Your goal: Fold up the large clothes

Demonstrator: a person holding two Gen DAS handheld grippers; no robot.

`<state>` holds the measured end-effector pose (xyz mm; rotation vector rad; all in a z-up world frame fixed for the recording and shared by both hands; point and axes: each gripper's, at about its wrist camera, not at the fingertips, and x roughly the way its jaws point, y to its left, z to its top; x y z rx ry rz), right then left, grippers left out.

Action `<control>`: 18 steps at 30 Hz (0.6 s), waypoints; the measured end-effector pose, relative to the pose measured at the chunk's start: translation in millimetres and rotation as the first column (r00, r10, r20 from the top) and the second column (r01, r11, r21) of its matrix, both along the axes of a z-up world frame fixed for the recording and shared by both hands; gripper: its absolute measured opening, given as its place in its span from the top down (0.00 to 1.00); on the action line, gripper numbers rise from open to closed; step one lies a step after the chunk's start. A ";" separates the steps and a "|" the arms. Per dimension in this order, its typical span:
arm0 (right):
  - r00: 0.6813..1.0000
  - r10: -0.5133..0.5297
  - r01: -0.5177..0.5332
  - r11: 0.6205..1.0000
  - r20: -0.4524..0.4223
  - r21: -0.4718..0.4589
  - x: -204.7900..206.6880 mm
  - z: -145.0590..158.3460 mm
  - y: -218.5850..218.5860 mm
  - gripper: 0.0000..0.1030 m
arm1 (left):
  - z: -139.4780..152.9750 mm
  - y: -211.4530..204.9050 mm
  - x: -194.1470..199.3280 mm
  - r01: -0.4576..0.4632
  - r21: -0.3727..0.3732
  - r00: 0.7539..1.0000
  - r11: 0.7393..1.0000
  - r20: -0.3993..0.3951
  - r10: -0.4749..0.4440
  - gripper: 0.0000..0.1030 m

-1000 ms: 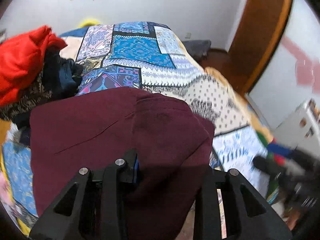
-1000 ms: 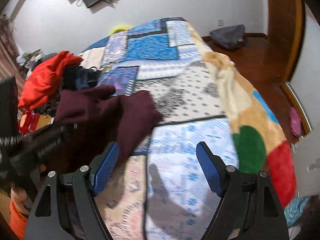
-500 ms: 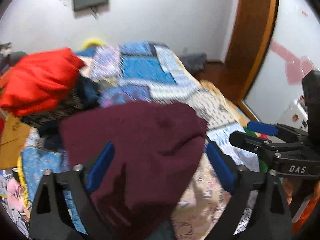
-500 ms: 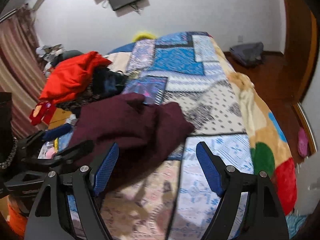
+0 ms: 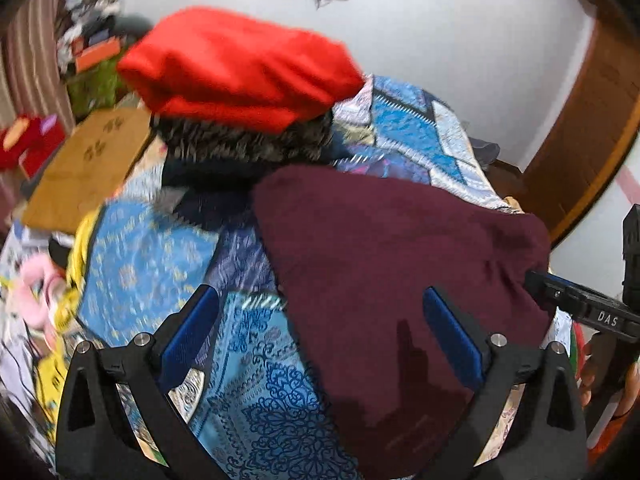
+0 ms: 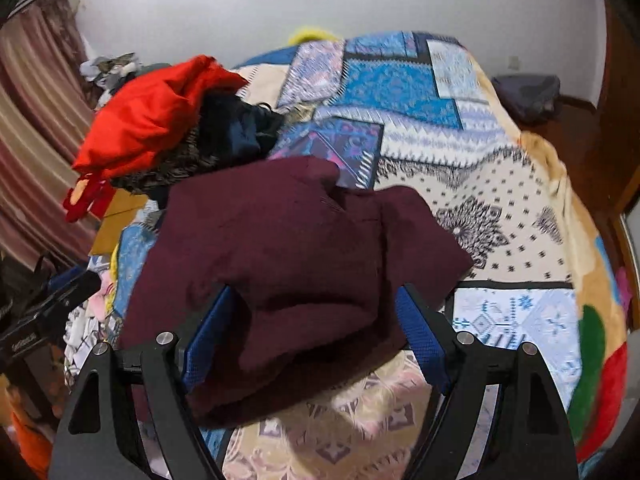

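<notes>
The dark red top point(image 6: 296, 264) was laid in a folded heap on the bed point(image 6: 500, 208), let go by the wide left gripper point(image 5: 320, 320), while the right gripper point(image 6: 316, 332) was opening around its near fold, likely to tidy it.

maroon knitted garment point(image 6: 288, 256): matt cloth, fine ribbed weave, soft folds
patchwork printed bedspread point(image 6: 460, 184): smooth cloth, slight sheen
bright red fabric bundle point(image 5: 240, 68): matt, soft cloth
brown cardboard sheet point(image 5: 88, 168): dull paperboard
black plastic gripper fingers point(image 5: 104, 408): matt, silver metal screws
blue finger pads point(image 6: 420, 340): finely textured, rubbery
wooden door frame point(image 5: 580, 152): glossy varnish
</notes>
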<state>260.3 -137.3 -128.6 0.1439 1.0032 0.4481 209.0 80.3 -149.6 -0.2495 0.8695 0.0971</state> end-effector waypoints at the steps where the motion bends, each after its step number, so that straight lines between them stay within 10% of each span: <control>1: 1.000 -0.001 0.002 1.000 -0.023 0.020 3.1 -3.3 -0.6 0.22 | -5.9 1.2 1.4 -0.002 -0.008 1.000 1.000 -0.014 0.002 0.01; 14: 0.980 -0.007 0.058 0.966 -0.200 0.252 29.1 -13.9 -4.5 0.21 | -50.2 -26.8 15.1 0.088 -0.058 0.992 0.994 -0.090 -0.093 0.00; 18: 0.992 -0.043 0.067 0.976 -0.121 0.209 27.2 -14.6 -1.3 0.45 | -47.3 -31.3 15.4 0.086 -0.040 0.992 0.995 -0.084 -0.089 0.01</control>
